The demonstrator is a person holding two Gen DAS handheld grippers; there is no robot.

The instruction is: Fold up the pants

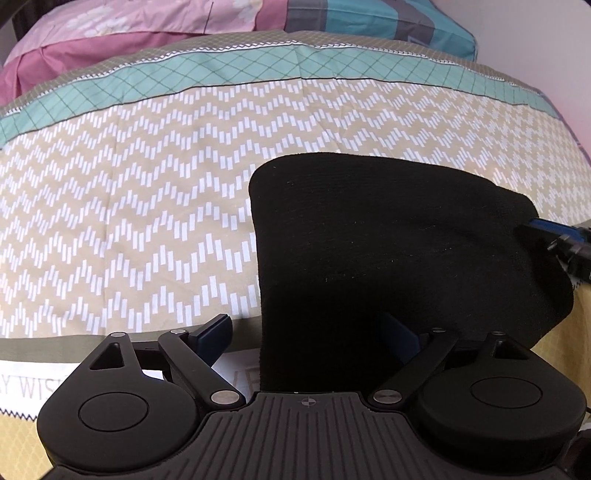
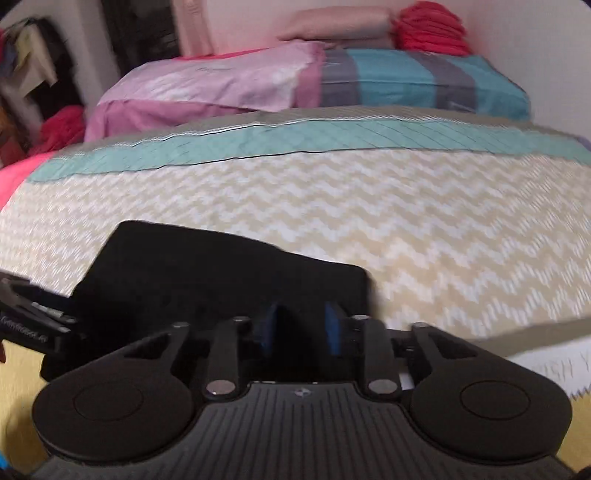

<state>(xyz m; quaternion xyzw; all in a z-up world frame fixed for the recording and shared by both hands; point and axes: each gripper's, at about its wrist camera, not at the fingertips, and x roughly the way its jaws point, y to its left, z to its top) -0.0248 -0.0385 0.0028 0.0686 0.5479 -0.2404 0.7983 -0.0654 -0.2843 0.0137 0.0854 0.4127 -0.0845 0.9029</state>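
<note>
**Both grippers at the near edge of the black pants**

Closest to us in the left wrist view, our left gripper point(image 1: 308, 332) stands wide open, its left finger over the bedspread point(image 1: 129, 192) and its right finger over or against the black cloth; the pads press on nothing. The pants point(image 1: 399, 251) lie straight ahead of it and a little to its right, as a compact black bundle flat on the bed, its left edge running away from us and its rounded far edge towards the pillows point(image 1: 184, 26).

Our right gripper point(image 2: 300, 328) has its jaws drawn narrow over the near edge of the same pants point(image 2: 207, 273). The blue pads sit close together with dark cloth between them, yet blur keeps us from saying whether they already pinch it. The bundle runs off to this gripper's left, so its long axis seems to lie across the bed, from one gripper to the other.

We judge both hands about equally near, each at one near corner, with the next fold likely to be carried away from us.

Grey lettering printed on the white band point(image 1: 33, 387) of the bedspread reads partly as "Y WIS"; the rest is hidden. Small writing on the other gripper's body, at the left of the right wrist view, is too blurred to read.
</note>
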